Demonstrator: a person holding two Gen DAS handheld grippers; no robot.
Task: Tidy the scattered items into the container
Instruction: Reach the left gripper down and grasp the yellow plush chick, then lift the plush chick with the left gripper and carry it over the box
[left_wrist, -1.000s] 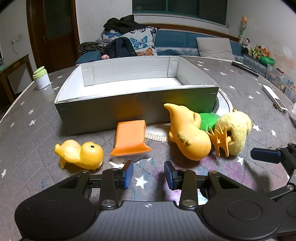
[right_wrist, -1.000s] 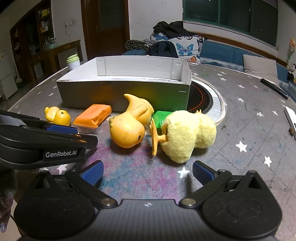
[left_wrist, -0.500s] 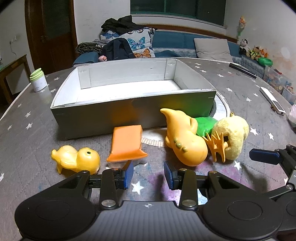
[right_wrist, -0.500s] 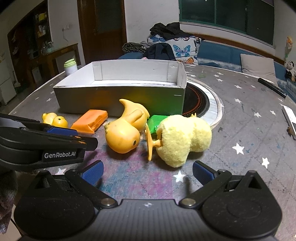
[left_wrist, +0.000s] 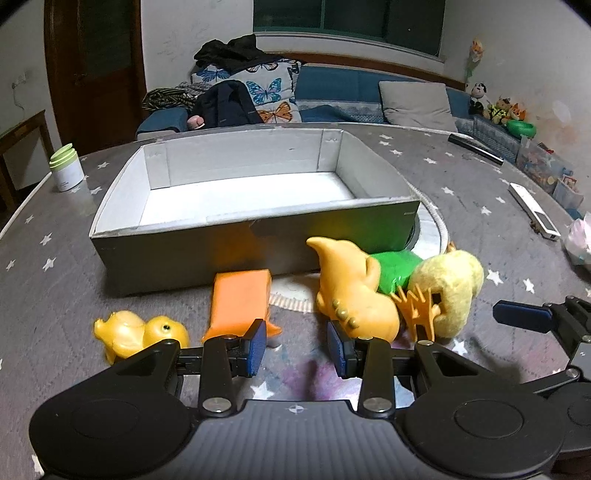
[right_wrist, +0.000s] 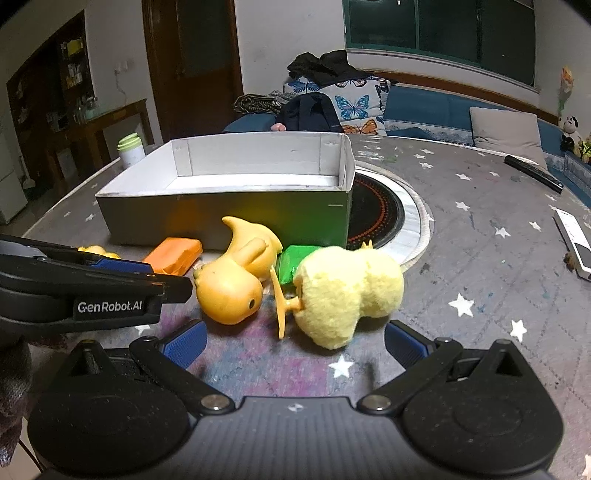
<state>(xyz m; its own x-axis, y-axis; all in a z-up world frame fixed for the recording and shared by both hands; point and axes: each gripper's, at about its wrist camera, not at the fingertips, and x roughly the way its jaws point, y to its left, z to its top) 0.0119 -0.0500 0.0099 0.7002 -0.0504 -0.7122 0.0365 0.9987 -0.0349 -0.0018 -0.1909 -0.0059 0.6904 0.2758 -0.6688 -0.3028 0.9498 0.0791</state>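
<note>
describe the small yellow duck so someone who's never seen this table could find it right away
Start at the grey box on the star-patterned table. Toys lie along its near wall; the small duck is leftmost, beside the orange packet. Alone and glossy, it's far smaller than the big duck.

Matt grey cardboard box (left_wrist: 255, 236), white inside; glossy rubbery orange duck (right_wrist: 236, 280) at centre; fluffy yellow plush (right_wrist: 347, 291); star-printed cloth tablecloth (right_wrist: 480, 288), slightly rough.

A home living room: a long blue upholstered sofa (left_wrist: 354, 92) with butterfly-print cushions (left_wrist: 273, 92) lines the wall, small stuffed toys (left_wrist: 496, 107) sit at its end, beside a dark wooden door (right_wrist: 195, 62) and a grey star-patterned tablecloth (right_wrist: 480, 258).
</note>
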